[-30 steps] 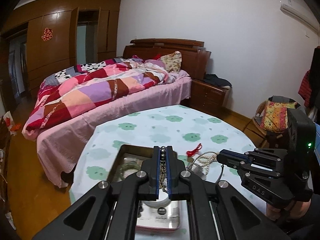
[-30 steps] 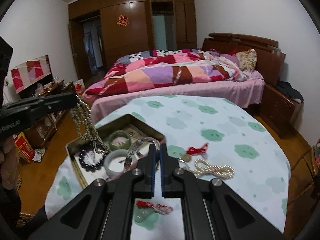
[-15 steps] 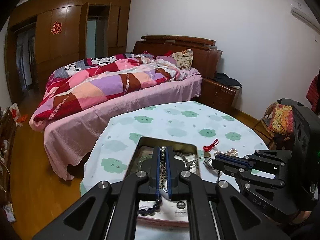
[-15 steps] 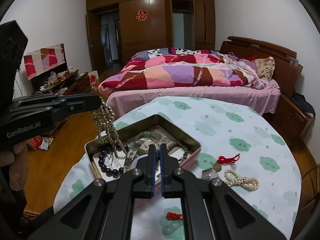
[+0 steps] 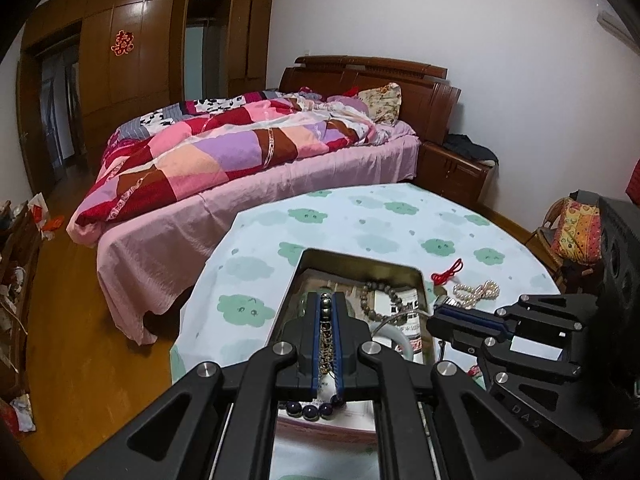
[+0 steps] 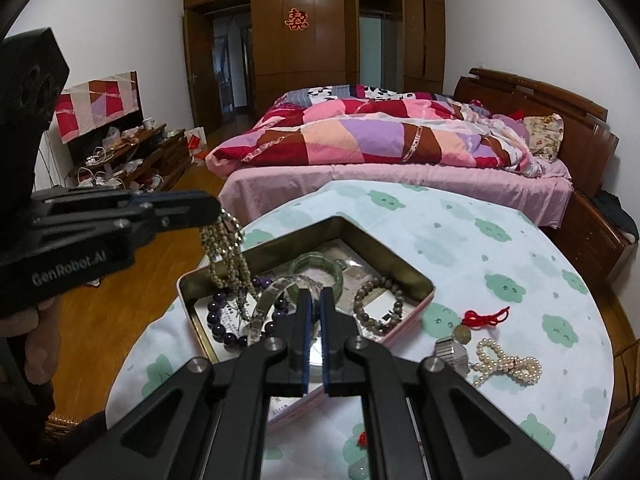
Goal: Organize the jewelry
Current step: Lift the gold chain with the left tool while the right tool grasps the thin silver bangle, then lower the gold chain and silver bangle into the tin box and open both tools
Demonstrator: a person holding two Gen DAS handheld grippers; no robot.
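Observation:
My left gripper (image 5: 329,300) is shut on a long tan bead necklace (image 6: 226,252), whose loops dangle over the left end of the open metal tin (image 6: 384,252). The same gripper (image 6: 212,208) shows at the left of the right wrist view, a hand behind it. My right gripper (image 6: 315,296) is shut on the rim of a silver bangle (image 6: 266,304) that hangs tilted over the tin. In the tin lie a purple bead bracelet (image 6: 218,320), a green bangle (image 6: 316,264) and a grey bead bracelet (image 6: 378,304).
On the cloud-print tablecloth (image 6: 460,232) right of the tin lie a red cord with a coin (image 6: 484,316), a watch (image 6: 452,350) and a pearl necklace (image 6: 508,364). A bed (image 6: 360,140) stands beyond the table, wooden floor to the left.
Both grippers have shifted left and a little lower with their loads. The silver bangle, earlier above the pearls outside the tin, now hangs over the tin, and the necklace dangles lower into it.

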